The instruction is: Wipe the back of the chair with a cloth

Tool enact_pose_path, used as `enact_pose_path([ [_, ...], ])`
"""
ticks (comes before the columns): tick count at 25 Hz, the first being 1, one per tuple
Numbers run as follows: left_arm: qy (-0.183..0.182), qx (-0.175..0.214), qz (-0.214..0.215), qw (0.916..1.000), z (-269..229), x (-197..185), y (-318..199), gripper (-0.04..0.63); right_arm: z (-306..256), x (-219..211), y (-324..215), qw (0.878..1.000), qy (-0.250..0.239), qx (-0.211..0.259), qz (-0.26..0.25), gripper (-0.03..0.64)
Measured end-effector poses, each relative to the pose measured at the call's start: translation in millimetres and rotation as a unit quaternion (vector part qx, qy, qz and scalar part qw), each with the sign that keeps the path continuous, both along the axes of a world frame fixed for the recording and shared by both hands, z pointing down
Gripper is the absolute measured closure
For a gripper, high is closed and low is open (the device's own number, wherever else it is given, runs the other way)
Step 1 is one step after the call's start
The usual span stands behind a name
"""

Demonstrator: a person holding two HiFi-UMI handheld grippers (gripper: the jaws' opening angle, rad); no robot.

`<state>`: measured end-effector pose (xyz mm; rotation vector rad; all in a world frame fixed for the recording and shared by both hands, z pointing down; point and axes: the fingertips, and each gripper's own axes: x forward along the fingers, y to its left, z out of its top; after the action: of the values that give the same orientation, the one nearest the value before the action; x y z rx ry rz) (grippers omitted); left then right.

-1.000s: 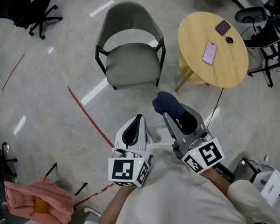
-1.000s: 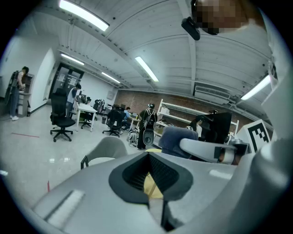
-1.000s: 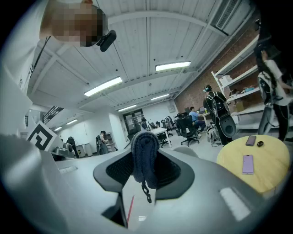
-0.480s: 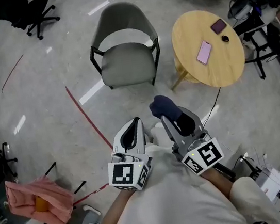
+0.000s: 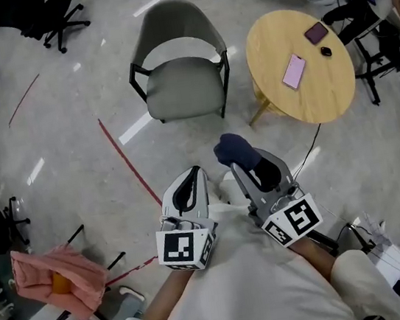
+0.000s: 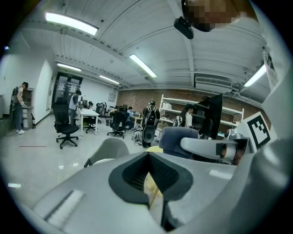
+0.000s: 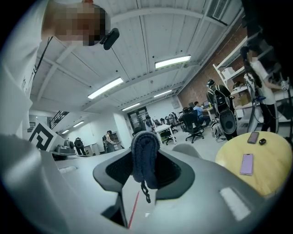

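Chair: the grey chair (image 5: pixel 179 62) stands on the floor at 12 o'clock from both grippers, well apart from them. Its curved back is on the far side and its seat faces the person. The long axis of the back runs from 9 to 3 o'clock.
Round table: a wooden table (image 5: pixel 301 66) stands near the chair, at 3 o'clock from it.
Left gripper: the left gripper (image 5: pixel 193 175) is held near the body and points to 12 o'clock. Its jaws are drawn together to a narrow slit, and nothing is between them.
Right gripper: the right gripper (image 5: pixel 249 167) is just beside the left one and points to 11 o'clock. Its jaws are closed on the cloth.
Cloth: the dark blue cloth (image 5: pixel 234 149) sticks out past the jaw tips toward the chair, its long axis along the jaws.
Phones: a pink phone (image 5: pixel 295 72) and a dark phone (image 5: pixel 316 32) lie on the table.
Head view only: the whole chair from above, its black frame and open seat.
Left gripper view only: the chair is low at 10 o'clock, and the cloth is at 2 o'clock beside the jaws.
Right gripper view only: the cloth (image 7: pixel 145 153) stands upright as a folded roll, and a thread hangs from it.
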<state>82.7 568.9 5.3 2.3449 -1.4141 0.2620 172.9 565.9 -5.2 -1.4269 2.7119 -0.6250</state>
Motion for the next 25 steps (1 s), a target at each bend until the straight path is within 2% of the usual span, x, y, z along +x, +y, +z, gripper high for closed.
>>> enact_pose_path([
  [5, -0.001, 0.006, -0.015, 0.9999, 5.3, -8.5, -17.4, 0.595, 15.0, -5.3, -17.3, 1.000, 0.018, -0.015, -0.017, 0.457],
  [11, 0.005, -0.001, -0.008, 1.0000, 15.4, -31.6, -63.5, 0.595, 19.6, -36.6, -57.7, 0.999, 0.037, -0.010, -0.033, 0.456],
  [16, 0.006, -0.011, 0.001, 0.9999, 23.9, -72.9, -131.2, 0.595, 28.5, -77.3, -123.7, 0.999, 0.040, -0.019, -0.012, 0.457],
  [23, -0.003, -0.004, 0.049, 0.9988, 21.2, -136.8, -215.1, 0.595, 30.5, -140.6, -210.0, 0.997, 0.056, -0.027, 0.035, 0.459],
  [25, 0.000, -0.011, 0.057, 0.9983, 22.4, -158.4, -234.8, 0.595, 29.6, -164.2, -228.0, 0.997, 0.058, -0.028, 0.035, 0.459],
])
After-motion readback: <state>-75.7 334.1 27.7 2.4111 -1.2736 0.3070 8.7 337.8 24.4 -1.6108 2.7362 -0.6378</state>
